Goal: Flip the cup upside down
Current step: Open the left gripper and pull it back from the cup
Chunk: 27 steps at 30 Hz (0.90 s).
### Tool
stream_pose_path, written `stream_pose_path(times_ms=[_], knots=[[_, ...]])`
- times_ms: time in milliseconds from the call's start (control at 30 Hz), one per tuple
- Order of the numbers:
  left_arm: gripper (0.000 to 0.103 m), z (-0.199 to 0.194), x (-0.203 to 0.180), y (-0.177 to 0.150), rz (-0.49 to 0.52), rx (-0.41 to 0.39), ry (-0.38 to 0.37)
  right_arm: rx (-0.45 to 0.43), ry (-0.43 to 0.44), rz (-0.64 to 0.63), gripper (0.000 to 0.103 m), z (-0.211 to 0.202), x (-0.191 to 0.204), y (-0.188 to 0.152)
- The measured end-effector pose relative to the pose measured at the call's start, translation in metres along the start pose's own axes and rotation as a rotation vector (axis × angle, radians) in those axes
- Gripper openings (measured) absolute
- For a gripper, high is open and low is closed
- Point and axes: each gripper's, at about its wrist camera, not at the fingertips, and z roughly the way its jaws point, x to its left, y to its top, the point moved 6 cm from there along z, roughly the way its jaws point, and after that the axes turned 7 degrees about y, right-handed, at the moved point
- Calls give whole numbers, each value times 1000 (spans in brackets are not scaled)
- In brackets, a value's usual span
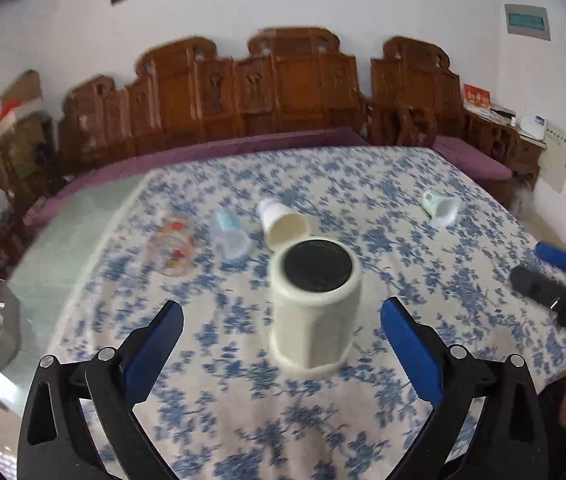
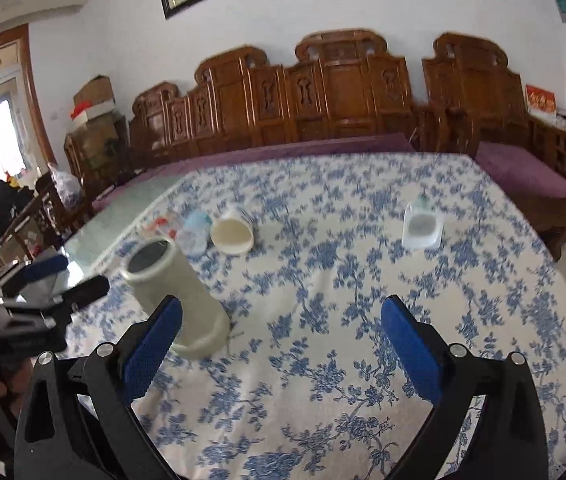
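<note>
Nearest in the left wrist view, the left gripper (image 1: 282, 350) is seen with its blue pads spread wide apart and nothing held between them. Just ahead of it, centred on the gap, a pale cup (image 1: 315, 304) stands on the tablecloth (image 1: 243, 420); a dark round face is seen at its top, and whether that is an open mouth or a base cannot be told. Its long axis is vertical, a little blurred. The right gripper (image 2: 282, 350) is likewise spread apart and empty; in its view the cup (image 2: 179, 300) lies ahead and to the left, partly behind the left pad, so the left gripper is judged the nearer and better lined up for a grasp across the cup's sides. Further back, four smaller cups lie on their sides: a clear printed one (image 1: 173, 246), a bluish one (image 1: 231, 236), a cream one (image 1: 283, 222) and, well apart to the right, a whitish one (image 1: 441, 208). The cloth is white with blue flowers, over a table. Beyond it a carved wooden bench (image 1: 283, 92) with purple cushions is set against a white wall.
</note>
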Motion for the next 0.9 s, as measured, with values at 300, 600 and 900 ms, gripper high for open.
stream_pose_path(times_ms=[300,600,900], knots=[[95,-63,30,-16,-103,-80,-29,-81,-35,-39,100,-50,43,0],[95,-96,47,-23,-134,-105,3,-115,-51,-70,100,-70,63,-9],[95,-103,50,-24,-140,-116,27,-113,-50,-70,100,-71,64,-12]])
